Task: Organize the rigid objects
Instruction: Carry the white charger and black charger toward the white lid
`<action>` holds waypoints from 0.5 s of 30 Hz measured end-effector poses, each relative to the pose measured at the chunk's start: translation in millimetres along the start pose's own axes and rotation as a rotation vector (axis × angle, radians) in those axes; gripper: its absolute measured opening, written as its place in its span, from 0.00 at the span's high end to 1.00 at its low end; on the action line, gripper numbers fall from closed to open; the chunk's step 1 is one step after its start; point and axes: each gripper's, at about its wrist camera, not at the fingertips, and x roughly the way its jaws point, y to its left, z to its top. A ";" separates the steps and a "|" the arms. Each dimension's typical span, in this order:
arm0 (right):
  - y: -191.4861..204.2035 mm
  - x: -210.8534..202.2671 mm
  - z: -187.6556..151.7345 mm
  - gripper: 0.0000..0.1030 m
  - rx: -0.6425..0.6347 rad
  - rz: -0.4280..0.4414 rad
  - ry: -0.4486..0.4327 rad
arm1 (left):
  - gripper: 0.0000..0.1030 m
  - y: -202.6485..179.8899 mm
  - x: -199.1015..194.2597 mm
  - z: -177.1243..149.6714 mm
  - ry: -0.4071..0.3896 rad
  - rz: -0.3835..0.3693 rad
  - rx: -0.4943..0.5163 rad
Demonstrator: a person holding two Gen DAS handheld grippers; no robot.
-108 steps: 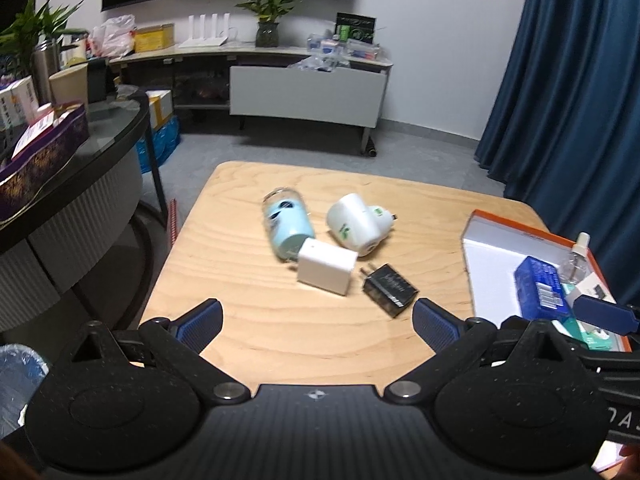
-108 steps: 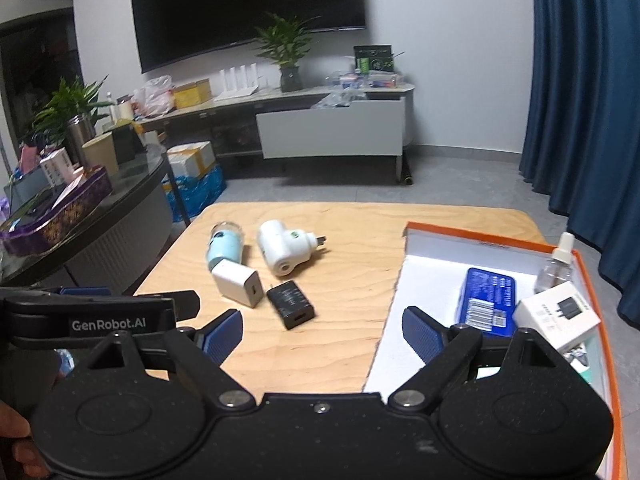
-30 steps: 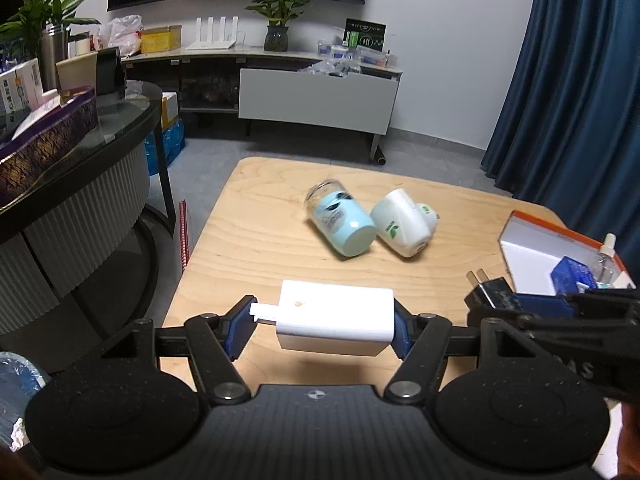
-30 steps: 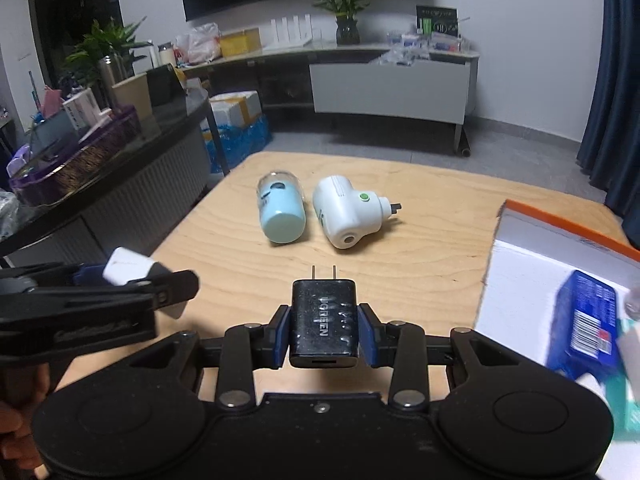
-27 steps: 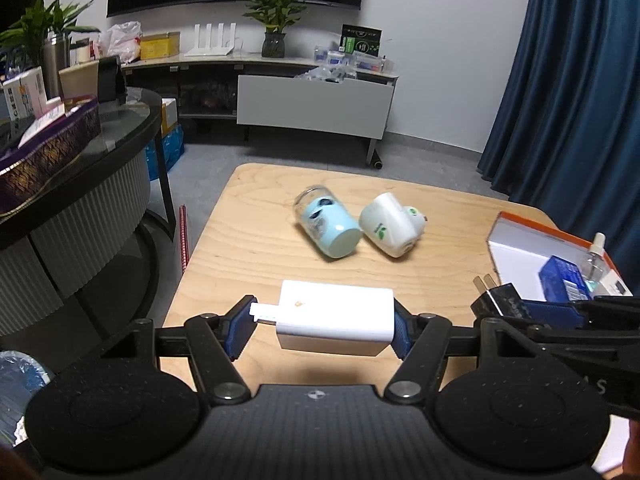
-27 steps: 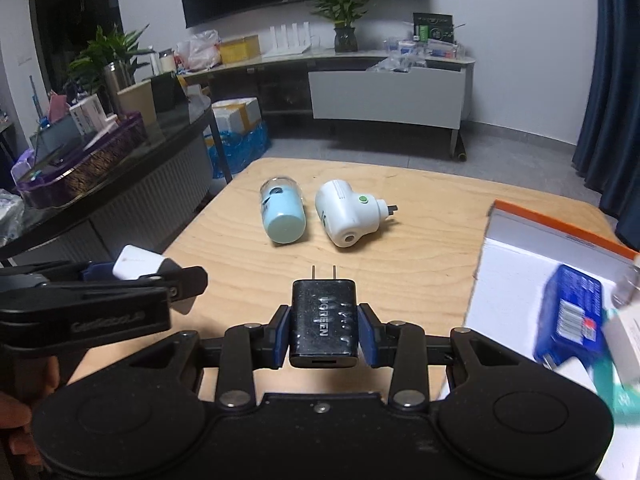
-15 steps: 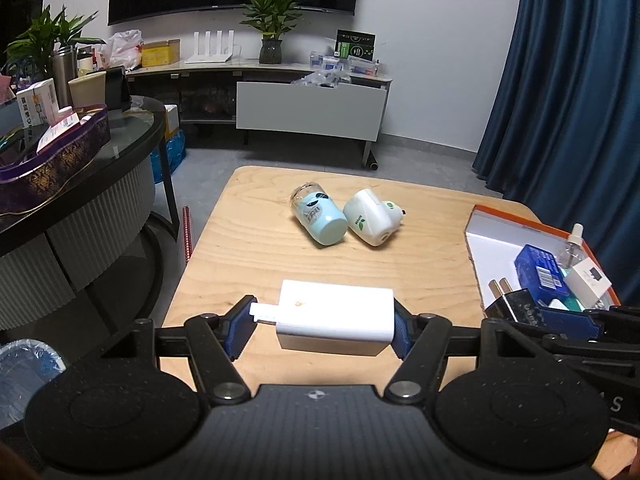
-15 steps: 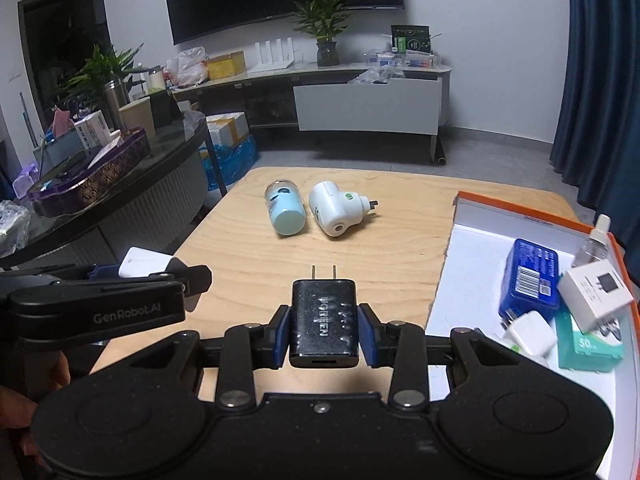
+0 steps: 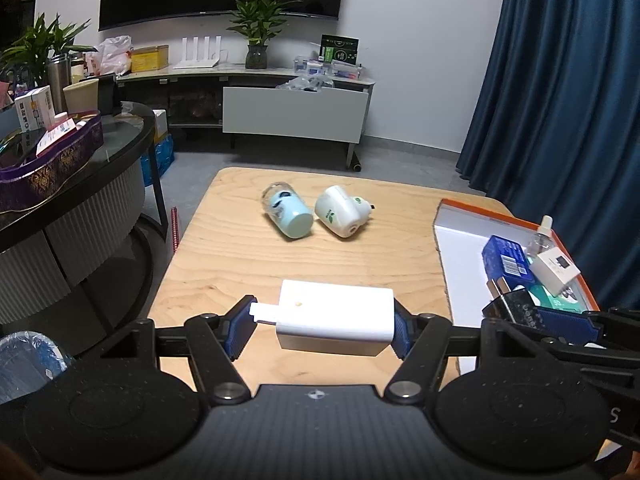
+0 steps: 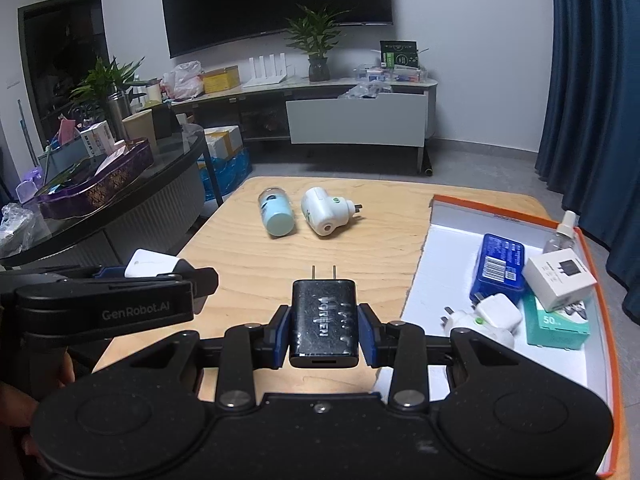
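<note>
My left gripper is shut on a white charger block, held above the near part of the wooden table. My right gripper is shut on a black charger with its two prongs pointing away; it also shows at the right in the left wrist view as the black charger. A light blue jar and a white plug-in device lie on their sides at the table's far middle. The orange-rimmed white box sits at the right.
The box holds a blue packet, a small white carton, a teal box, a white plug and a clear bottle. A dark round counter stands left. Blue curtains hang right.
Both grippers have pulled back and risen with their chargers held. The table objects look smaller and farther, and more of the box shows at the right.
</note>
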 end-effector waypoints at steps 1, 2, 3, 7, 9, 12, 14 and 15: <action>-0.8 -1.9 -1.3 0.58 0.000 -0.003 -0.002 | 0.35 -1.3 -1.0 -1.1 0.001 -0.002 0.002; -1.5 -3.8 -2.5 0.58 0.001 -0.007 -0.003 | 0.35 -2.6 -1.7 -2.1 0.002 -0.003 0.003; -2.5 -5.7 -3.9 0.58 0.002 -0.008 -0.004 | 0.35 -4.2 -2.9 -3.1 0.003 -0.004 0.006; -6.5 -13.0 -8.5 0.58 0.006 -0.018 -0.012 | 0.35 -8.9 -5.5 -6.0 0.002 -0.009 0.017; -9.1 -15.7 -10.3 0.58 0.010 -0.024 -0.015 | 0.35 -10.2 -6.6 -7.5 0.002 -0.013 0.018; -12.0 -19.6 -13.4 0.58 0.015 -0.029 -0.018 | 0.35 -13.5 -8.2 -9.6 0.004 -0.018 0.024; -13.3 -21.8 -14.6 0.58 0.018 -0.032 -0.021 | 0.35 -15.4 -8.9 -10.0 0.004 -0.022 0.029; -14.1 -22.8 -15.2 0.58 0.019 -0.034 -0.023 | 0.35 -16.1 -9.2 -10.5 0.004 -0.024 0.032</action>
